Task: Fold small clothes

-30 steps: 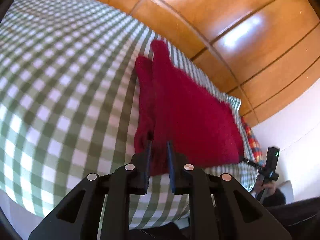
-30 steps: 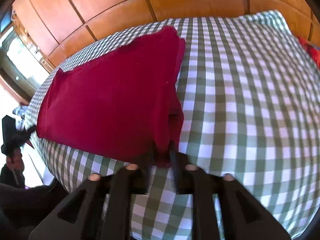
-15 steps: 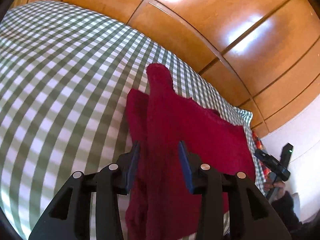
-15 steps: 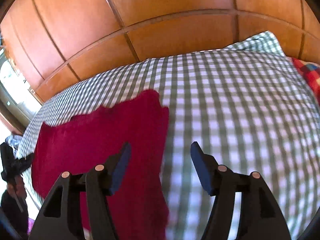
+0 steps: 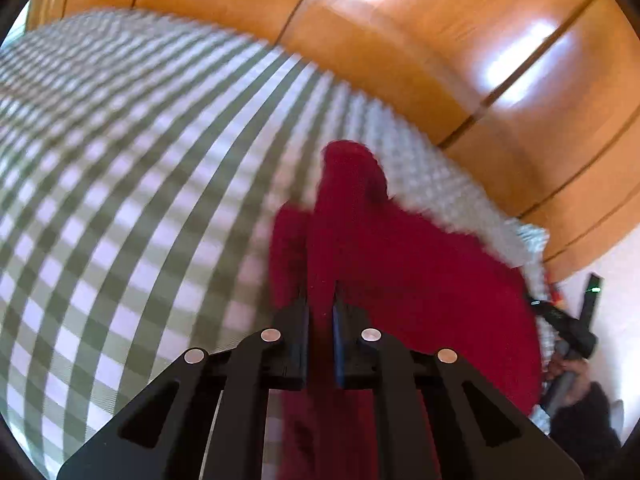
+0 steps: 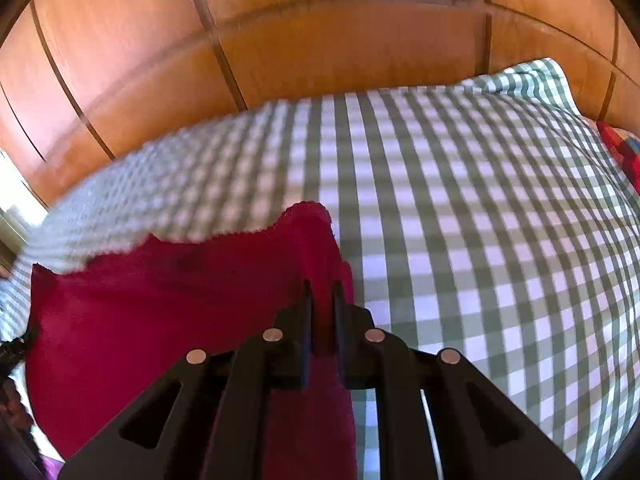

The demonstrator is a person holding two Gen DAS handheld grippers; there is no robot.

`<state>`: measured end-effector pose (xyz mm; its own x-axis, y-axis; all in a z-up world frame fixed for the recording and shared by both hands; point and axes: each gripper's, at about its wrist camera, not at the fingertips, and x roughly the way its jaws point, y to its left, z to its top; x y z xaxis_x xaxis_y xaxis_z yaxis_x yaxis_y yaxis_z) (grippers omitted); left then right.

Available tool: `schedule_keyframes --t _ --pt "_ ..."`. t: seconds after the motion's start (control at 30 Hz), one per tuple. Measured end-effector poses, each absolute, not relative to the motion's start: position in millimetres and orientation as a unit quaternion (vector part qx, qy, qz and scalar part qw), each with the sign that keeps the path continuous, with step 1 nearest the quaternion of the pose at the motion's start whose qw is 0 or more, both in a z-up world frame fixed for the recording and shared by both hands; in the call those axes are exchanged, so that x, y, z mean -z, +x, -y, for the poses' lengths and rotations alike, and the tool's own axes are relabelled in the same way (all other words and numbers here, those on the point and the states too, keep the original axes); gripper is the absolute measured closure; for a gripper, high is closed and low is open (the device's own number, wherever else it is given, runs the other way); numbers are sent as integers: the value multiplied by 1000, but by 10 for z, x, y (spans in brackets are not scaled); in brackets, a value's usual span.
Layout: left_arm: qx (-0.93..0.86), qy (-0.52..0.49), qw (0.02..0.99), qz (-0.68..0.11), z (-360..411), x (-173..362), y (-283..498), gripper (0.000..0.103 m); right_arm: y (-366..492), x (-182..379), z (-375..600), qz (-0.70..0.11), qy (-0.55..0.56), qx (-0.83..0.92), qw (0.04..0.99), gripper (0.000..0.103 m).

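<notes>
Both tools, left (image 5: 320, 308) and right (image 6: 322, 300), have just clamped onto the dark red, fuzzy garment (image 5: 420, 280).

We count one red garment (image 5: 400, 280) on one bed under one green-checked cover (image 5: 120, 200). Two hand-held grippers: left (image 5: 321, 304), right (image 6: 322, 292). One multicoloured cloth (image 6: 618, 148) far right. One wooden wardrobe front (image 6: 320, 40) behind.

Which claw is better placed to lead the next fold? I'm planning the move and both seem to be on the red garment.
Neither clearly: the left claw and the right claw are each shut on the red garment, at opposite edges, so both would probably lift together over the checked cloth.
</notes>
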<state>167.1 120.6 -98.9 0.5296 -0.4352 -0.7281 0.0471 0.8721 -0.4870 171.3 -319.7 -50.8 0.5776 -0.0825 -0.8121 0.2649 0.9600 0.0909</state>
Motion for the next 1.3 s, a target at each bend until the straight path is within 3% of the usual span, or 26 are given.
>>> schedule_keyframes --t 0.13,0.23,0.3,0.37,0.4,0.7,1.23,1.3 --pt "123 -228 845 -467 -1216 960 1668 93 1677 519 3082 -440 63 114 888 91" --pt "77 -161 882 -436 -1074 682 1523 92 1681 517 3104 -440 71 118 887 87" --pt "61 -118 905 -404 -930 489 1384 92 1646 481 3167 -437 82 131 886 64" --pt "58 -87 917 -386 -811 388 1276 92 1594 383 3227 -427 91 136 889 50" --pt "58 -72 922 -376 -732 335 1218 92 1538 307 3209 -416 84 138 895 49" --pt "87 -25 934 -346 -375 269 918 92 1002 -57 2729 -382 56 51 921 41" --pt "95 0 927 -363 -206 405 973 92 960 168 2660 -408 76 46 909 41" --pt "88 -1 926 -366 -234 410 1023 92 992 141 2754 -403 85 63 909 35"
